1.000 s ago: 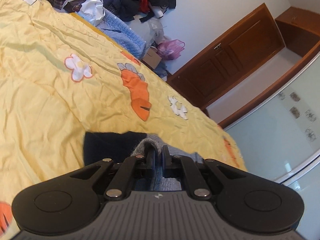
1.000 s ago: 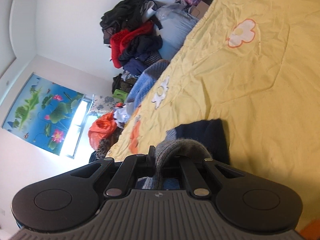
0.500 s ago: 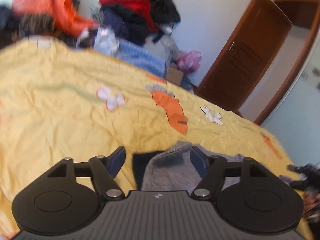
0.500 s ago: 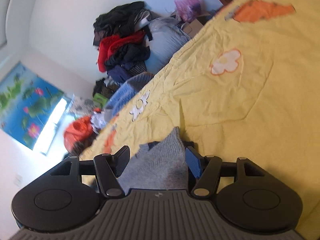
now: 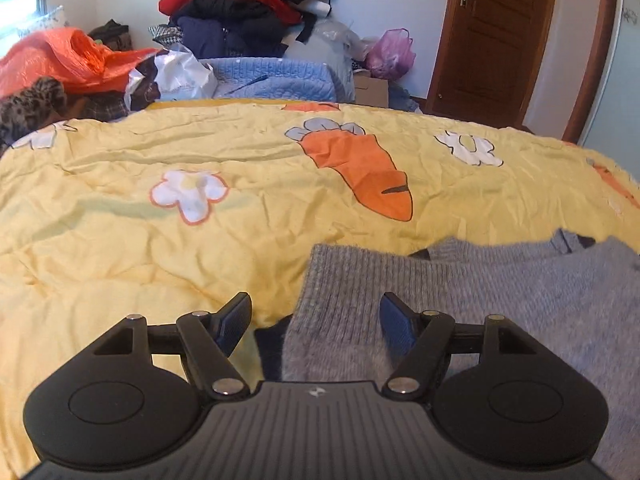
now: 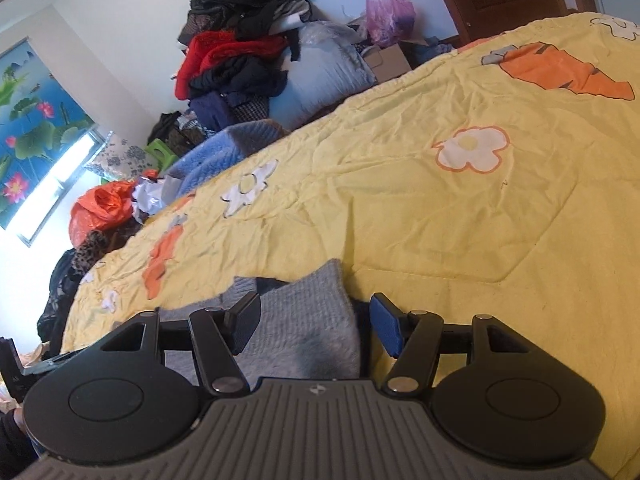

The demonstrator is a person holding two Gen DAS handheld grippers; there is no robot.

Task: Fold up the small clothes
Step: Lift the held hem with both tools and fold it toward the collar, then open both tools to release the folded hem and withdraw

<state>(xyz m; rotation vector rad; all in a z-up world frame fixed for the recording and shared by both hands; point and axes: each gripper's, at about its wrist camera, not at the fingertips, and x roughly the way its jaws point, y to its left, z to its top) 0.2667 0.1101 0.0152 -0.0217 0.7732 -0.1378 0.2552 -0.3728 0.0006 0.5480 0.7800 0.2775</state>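
Both claws, left claw (image 5: 315, 320) and right claw (image 6: 314, 322), have just been opening and stand apart over the grey sweater (image 5: 460, 292) lying on the bed (image 5: 200, 240); lift clear without snagging the knit.

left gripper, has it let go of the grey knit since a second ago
Yes. The left gripper was clamped on the grey knit; its jaws have just been opening, and the knit now lies loose on the yellow quilt.

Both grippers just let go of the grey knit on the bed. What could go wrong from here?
1. The left gripper and right gripper stand open with the grey sweater between their pads; pulling back could snag it and undo the fold.
2. The yellow quilt is wrinkled, so the fold may slump.
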